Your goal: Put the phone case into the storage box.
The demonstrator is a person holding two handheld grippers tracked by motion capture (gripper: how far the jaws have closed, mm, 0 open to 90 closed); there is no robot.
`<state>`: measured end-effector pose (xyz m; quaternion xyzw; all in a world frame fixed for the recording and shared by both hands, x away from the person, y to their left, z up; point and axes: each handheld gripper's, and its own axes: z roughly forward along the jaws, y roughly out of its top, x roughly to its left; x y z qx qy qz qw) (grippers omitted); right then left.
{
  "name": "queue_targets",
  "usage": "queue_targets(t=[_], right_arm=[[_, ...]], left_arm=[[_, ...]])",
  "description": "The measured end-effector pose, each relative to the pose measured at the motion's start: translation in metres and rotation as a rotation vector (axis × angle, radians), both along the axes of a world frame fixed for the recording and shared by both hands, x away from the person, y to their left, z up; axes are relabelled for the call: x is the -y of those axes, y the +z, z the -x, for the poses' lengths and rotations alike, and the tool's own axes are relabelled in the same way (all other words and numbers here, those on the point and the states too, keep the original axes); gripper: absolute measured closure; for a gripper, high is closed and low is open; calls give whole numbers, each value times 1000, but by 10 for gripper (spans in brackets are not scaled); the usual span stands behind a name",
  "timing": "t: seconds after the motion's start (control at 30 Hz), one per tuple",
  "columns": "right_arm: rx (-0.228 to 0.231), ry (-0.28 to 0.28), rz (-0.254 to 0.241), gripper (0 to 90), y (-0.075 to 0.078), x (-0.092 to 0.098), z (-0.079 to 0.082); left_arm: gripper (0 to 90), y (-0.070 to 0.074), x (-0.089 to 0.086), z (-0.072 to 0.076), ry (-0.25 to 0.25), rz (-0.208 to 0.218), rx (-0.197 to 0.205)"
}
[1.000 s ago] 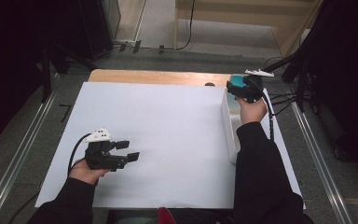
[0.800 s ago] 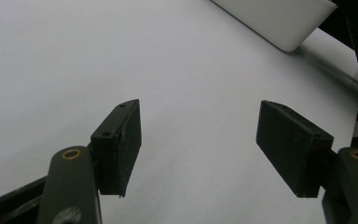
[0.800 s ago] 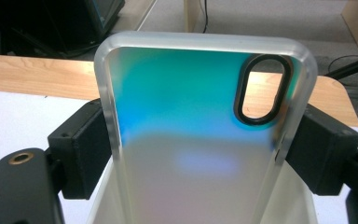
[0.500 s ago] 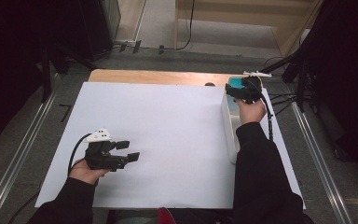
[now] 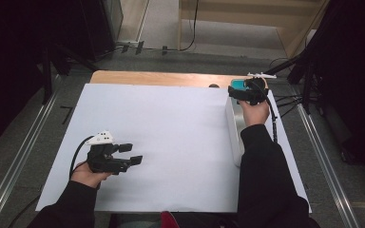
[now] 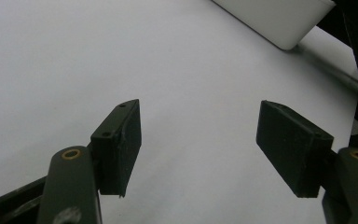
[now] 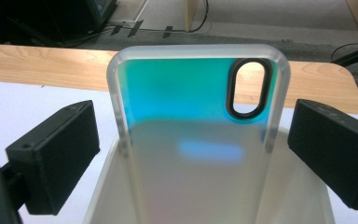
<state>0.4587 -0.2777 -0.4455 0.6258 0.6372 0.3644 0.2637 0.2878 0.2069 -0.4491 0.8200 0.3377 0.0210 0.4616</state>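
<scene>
A frosted phone case (image 7: pixel 196 130) with a teal-to-pink sheen and a black camera cut-out stands upright in a white tray (image 7: pixel 102 186). My right gripper (image 7: pixel 196 121) straddles the case. Its jaws have just been opening, and there is a gap between each pad and the case's edges. From above, the case (image 5: pixel 237 84) shows as a teal patch at the tray's far end, under the right gripper (image 5: pixel 235 92). My left gripper (image 5: pixel 132 153) hovers open over the white sheet at the near left. Nothing is between its pads (image 6: pixel 121 144).
The long white tray (image 5: pixel 233 128) lies along the right edge of the white sheet (image 5: pixel 171 128), and its corner (image 6: pixel 279 18) shows in the left gripper view. A bare wooden strip (image 5: pixel 161 78) runs along the table's far edge. Cables (image 5: pixel 285 102) trail off to the right.
</scene>
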Motion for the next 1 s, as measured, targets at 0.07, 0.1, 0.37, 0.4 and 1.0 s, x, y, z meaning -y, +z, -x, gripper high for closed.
queue_targets(t=[0.07, 0.1, 0.37, 0.4, 1.0], right_arm=[[2, 3, 5, 9, 0, 0, 0], [2, 1, 8, 8, 0, 0, -1], [6, 4, -7, 9, 7, 3, -6], [3, 3, -13, 9, 8, 3, -7], [12, 22, -33, 9, 33, 10, -12]], left_arm=[[308, 0, 0, 0, 0, -1, 0], [308, 0, 0, 0, -1, -4, -2], [308, -1, 1, 0, -5, -7, -2], [308, -1, 1, 0, -6, -5, -1], [308, -1, 1, 1, -5, -5, -5]])
